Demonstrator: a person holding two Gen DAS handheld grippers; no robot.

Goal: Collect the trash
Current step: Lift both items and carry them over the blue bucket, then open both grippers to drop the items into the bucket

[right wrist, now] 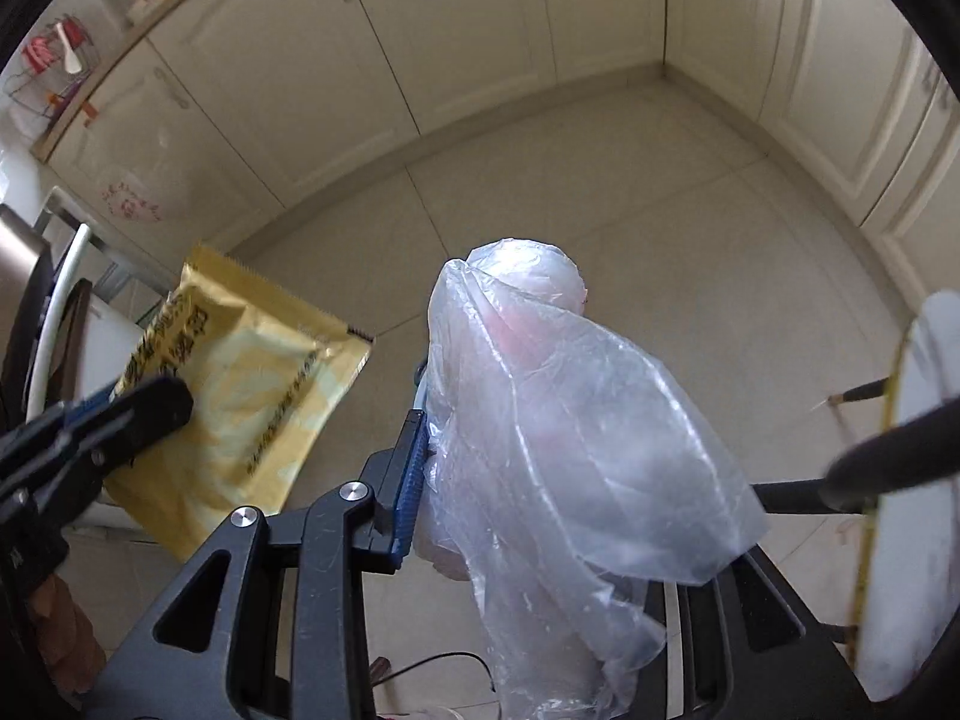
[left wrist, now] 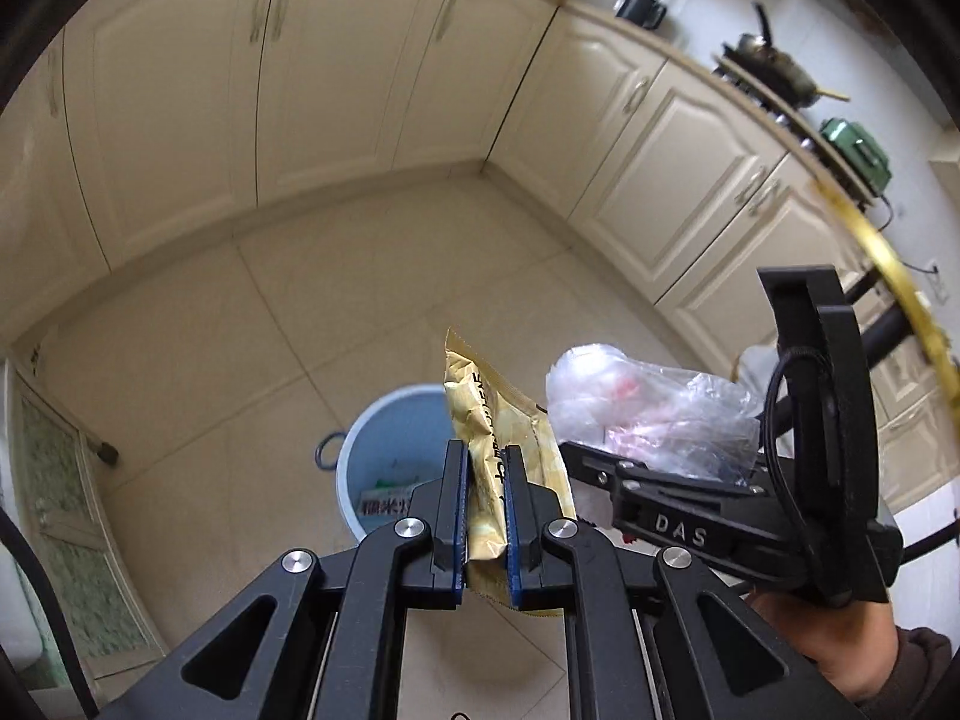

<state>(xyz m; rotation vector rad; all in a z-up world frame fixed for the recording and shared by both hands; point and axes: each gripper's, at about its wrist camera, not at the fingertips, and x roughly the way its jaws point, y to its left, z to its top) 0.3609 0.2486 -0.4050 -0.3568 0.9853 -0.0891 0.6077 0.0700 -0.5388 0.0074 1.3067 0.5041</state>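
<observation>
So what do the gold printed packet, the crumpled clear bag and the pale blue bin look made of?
Gold printed packet: glossy film or foil laminate, judging by its sheen and serrated seal edge. Crumpled clear bag: thin translucent plastic film, creased, glinting. Pale blue bin: probably smooth moulded plastic.

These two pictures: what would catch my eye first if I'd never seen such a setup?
Probably the gold snack wrapper, pinched upright between the left gripper at the bottom centre of its view. Next, the crumpled clear plastic bag filling the middle of the right wrist view, held in the right gripper. Below the wrapper stands a blue bin on the tiled floor, some trash already inside.
</observation>
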